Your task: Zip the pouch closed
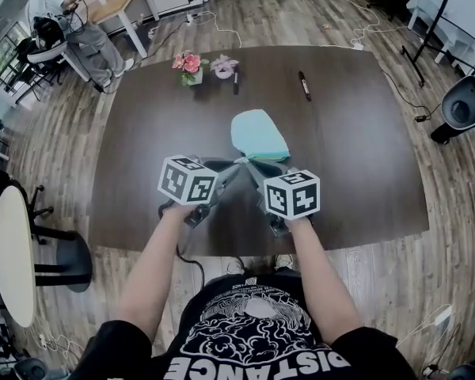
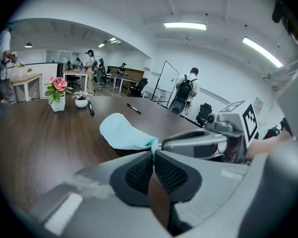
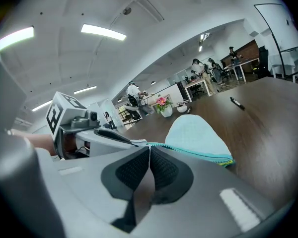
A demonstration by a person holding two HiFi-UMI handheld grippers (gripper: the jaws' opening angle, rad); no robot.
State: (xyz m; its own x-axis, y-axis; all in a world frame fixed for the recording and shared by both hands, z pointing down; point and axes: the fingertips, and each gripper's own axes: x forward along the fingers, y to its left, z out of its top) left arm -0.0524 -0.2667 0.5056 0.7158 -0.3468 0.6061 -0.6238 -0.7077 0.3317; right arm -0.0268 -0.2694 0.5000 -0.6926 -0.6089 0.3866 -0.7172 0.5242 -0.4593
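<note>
Pouch [image 1: 259, 135]: one, teal, mid-table [image 1: 142, 133].
Left gripper [image 2: 153, 151]: closed, pinching the pouch's near corner.
Right gripper [image 3: 149, 148]: closed, pinching its zipper [image 3: 198, 152] end.
Table's far edge: two markers [image 1: 304, 85], two flower pots [image 1: 191, 68].

We see a pale turquoise pouch [image 1: 259, 134], a dark brown wood-grain counter [image 1: 142, 133], pink flowers [image 1: 190, 62]. The left gripper [image 2: 153, 151] and right gripper [image 3: 149, 148] are grey, with black mesh pads [image 2: 139, 172] and black-and-white patterned cubes [image 1: 188, 180].

Wears a black T-shirt [image 1: 257, 347] with white graphic and lettering, and wields grey left tongs [image 2: 153, 151] and right tongs [image 3: 149, 148] with black mesh-textured pads [image 2: 139, 172] and black-and-white marker cubes [image 1: 188, 180].
</note>
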